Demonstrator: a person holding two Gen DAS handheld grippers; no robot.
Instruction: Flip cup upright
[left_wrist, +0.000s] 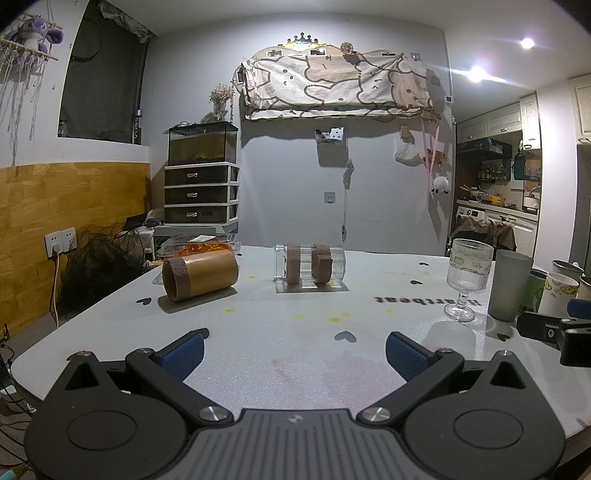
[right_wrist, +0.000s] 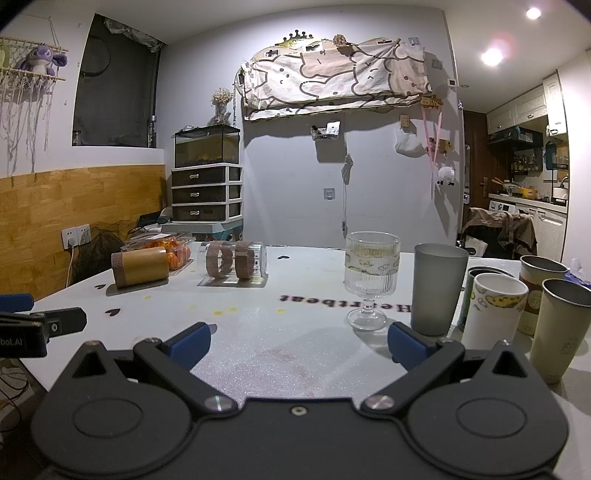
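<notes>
Two cups lie on their sides on the white table (left_wrist: 295, 347). A bamboo cup (left_wrist: 201, 274) with a brown band lies at the far left, its mouth toward me. A clear glass cup (left_wrist: 309, 263) with two brown bands lies at the far middle. Both also show in the right wrist view: the bamboo cup (right_wrist: 140, 266) and the clear cup (right_wrist: 232, 259). My left gripper (left_wrist: 294, 353) is open and empty, well short of both. My right gripper (right_wrist: 298, 345) is open and empty, near the table's front.
An upright ribbed stemmed glass (right_wrist: 371, 278), a grey tumbler (right_wrist: 437, 288) and several mugs (right_wrist: 493, 310) stand at the right. A clear box of orange fruit (left_wrist: 201, 245) sits behind the bamboo cup. The right gripper's side shows at the right edge of the left wrist view (left_wrist: 554, 330).
</notes>
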